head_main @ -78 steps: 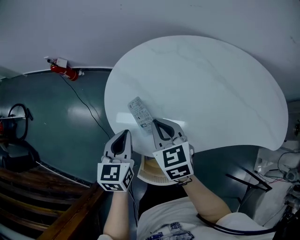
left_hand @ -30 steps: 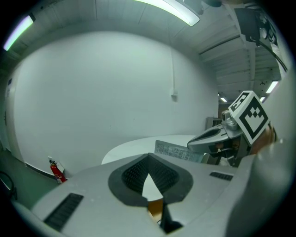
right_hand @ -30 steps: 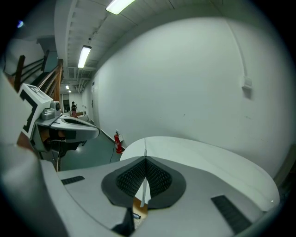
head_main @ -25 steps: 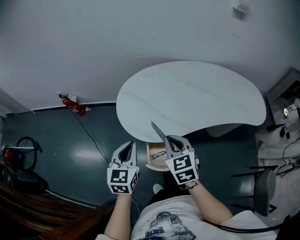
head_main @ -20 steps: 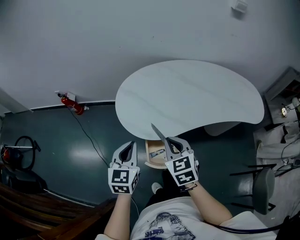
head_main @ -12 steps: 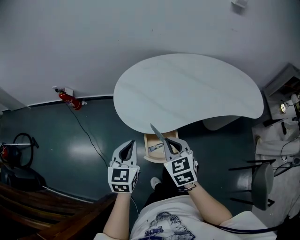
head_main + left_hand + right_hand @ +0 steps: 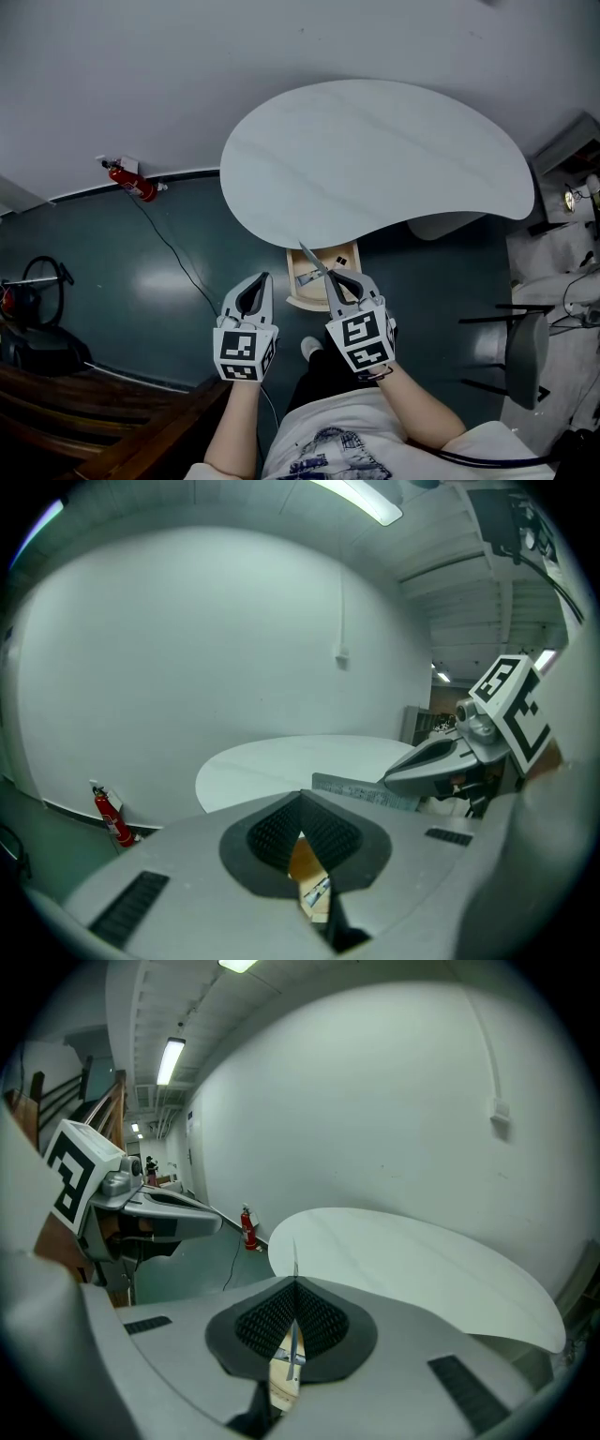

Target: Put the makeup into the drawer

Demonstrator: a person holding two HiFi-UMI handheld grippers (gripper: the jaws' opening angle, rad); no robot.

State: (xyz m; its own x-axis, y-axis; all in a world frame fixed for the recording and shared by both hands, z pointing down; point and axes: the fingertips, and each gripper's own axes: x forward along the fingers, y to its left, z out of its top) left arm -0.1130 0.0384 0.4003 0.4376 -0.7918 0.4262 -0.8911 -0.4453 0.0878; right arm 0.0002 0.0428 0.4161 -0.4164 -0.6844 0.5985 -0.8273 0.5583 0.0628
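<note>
Your right gripper is clamped on the makeup. It is a flat pack that sticks out of the jaws toward the table edge, low in the centre of the head view, above the open drawer. In the right gripper view the pack shows edge-on as a thin line, so its face can't be read. Your left gripper is near it on the left, jaws together with nothing in them. The white table overhangs the drawer's far end and hides that part. Something small lies in the drawer, too small to name. A fire extinguisher sits by the wall at the upper left. A chair stands at the lower right.
</note>
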